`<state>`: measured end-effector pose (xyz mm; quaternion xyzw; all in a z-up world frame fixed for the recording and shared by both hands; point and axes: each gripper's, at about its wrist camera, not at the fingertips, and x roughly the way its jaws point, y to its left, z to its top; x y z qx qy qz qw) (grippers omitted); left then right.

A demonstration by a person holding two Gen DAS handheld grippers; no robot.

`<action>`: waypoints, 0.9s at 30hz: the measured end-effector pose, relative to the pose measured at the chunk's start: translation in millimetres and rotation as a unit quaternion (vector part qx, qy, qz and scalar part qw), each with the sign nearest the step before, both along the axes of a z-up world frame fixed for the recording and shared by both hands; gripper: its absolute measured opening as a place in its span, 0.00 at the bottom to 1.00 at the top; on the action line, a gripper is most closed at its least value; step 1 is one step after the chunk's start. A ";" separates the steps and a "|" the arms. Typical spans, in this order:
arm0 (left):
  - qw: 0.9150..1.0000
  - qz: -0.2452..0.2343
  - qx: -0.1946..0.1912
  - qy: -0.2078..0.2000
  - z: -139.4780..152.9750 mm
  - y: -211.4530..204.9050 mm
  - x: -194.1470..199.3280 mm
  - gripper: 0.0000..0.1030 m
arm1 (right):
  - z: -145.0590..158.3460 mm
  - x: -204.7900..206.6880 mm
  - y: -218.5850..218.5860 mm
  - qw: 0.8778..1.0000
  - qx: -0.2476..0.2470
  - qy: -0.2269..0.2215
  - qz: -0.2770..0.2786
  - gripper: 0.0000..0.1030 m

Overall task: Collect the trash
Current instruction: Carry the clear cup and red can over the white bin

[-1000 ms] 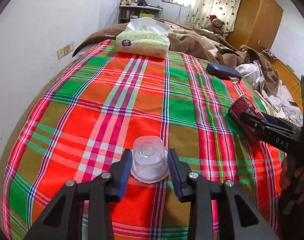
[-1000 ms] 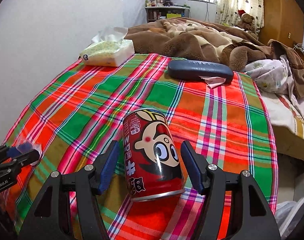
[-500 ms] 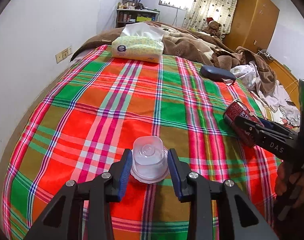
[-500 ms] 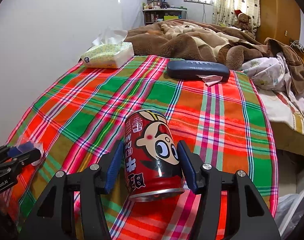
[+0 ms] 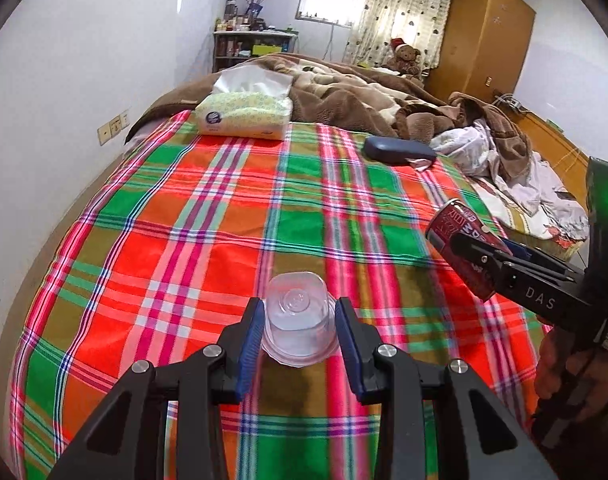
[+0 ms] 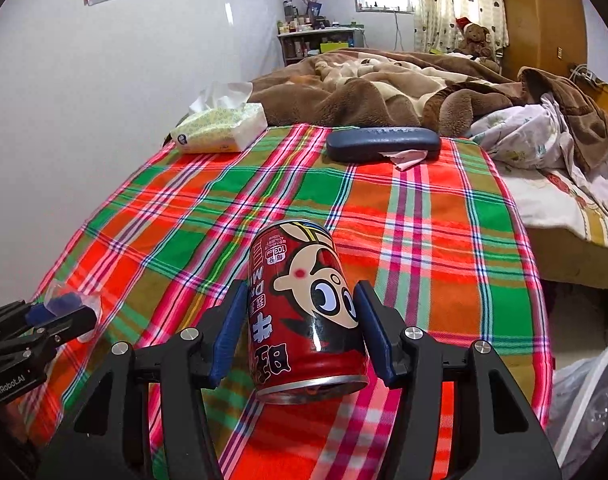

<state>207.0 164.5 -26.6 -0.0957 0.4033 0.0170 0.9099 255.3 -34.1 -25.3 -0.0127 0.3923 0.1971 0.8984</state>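
A clear plastic cup (image 5: 297, 320), turned bottom-up toward the camera, sits between the blue pads of my left gripper (image 5: 299, 312), which is shut on it just above the plaid bedspread (image 5: 207, 240). A red drink can (image 6: 299, 280) with a cartoon face is gripped on both sides by my right gripper (image 6: 301, 300), tilted and raised off the cloth. In the left wrist view the can (image 5: 452, 224) shows at the right edge, held out by a hand. In the right wrist view the cup (image 6: 89, 304) shows at far left.
A tissue pack (image 5: 243, 114) lies at the far left of the bedspread and a dark blue case (image 6: 384, 144) at the far middle, with a crumpled pink tissue (image 6: 408, 158) against it. Brown blankets (image 6: 364, 92) are heaped behind. A white plastic bag (image 6: 584, 400) shows at lower right.
The right jaws closed from standing apart around the can onto its sides, and the can came up off the cloth. The left gripper rose slightly with the cup.
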 end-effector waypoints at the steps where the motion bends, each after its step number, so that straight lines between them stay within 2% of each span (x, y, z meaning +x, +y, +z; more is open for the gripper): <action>1: 1.000 -0.003 0.000 -0.002 2.1 -3.6 -1.2 0.36 | 1.5 -2.3 -2.6 1.000 0.003 -0.001 -0.002 0.54; 17: 0.996 -0.083 0.012 -0.040 36.0 -85.9 -30.9 0.36 | 30.1 -50.9 -73.3 0.997 0.041 -0.036 -0.058 0.55; 27: 0.984 -0.166 0.014 -0.057 48.8 -166.9 -42.3 0.36 | 44.4 -85.5 -136.5 0.990 0.043 -0.061 -0.120 0.55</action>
